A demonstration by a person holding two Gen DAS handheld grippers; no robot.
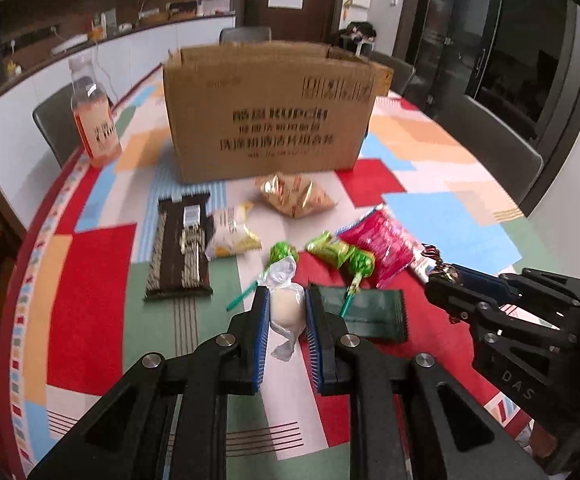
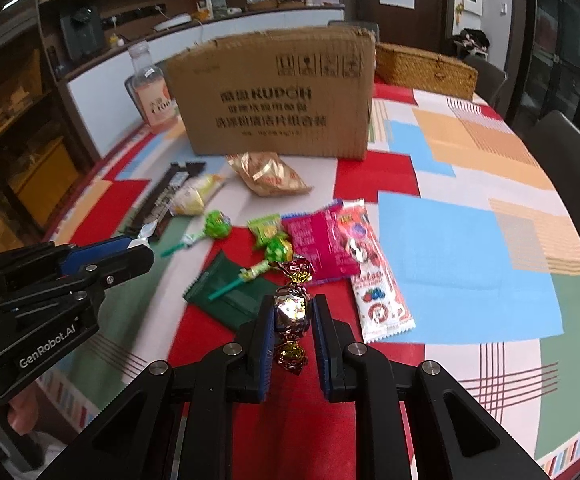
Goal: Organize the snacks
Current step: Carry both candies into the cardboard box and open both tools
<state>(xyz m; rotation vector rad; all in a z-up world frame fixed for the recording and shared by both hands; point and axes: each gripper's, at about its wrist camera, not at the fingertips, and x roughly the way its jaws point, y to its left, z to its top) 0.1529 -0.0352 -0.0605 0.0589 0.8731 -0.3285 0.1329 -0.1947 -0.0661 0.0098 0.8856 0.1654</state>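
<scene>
"KUPCH" is read in bold Latin letters on the front of the cardboard box (image 1: 268, 114), with lines of Chinese print beneath it, too blurred to be made out. On the body of the left gripper (image 2: 140, 246), as seen from the right wrist, "GenRobot.AI" is printed in white; on the right gripper (image 1: 436, 278), as seen from the left wrist, the letters "DAS" are embossed.

The left gripper is held low and level in front of the box, pointed toward it, and its jaws are closed on a white candy (image 1: 287, 306) in a clear twisted wrapper. The right gripper is held beside it, likewise aimed at the box, with its jaws clamped on a shiny foil candy (image 2: 292, 308).

Between the grippers and the box, the remaining snacks are spread on the table (image 2: 470, 248): a dark green packet (image 2: 226, 294) with a green lollipop (image 2: 278, 250) lying across it, a second green lollipop (image 2: 218, 222), a magenta packet (image 2: 322, 240), a long white-and-red packet (image 2: 374, 276), a golden bag (image 2: 268, 174) just in front of the box, a pale yellow packet (image 2: 194, 196) and a dark striped bar (image 1: 182, 248). Left of the box an orange drink bottle (image 1: 94, 120) is stood upright; its label cannot be read.
</scene>
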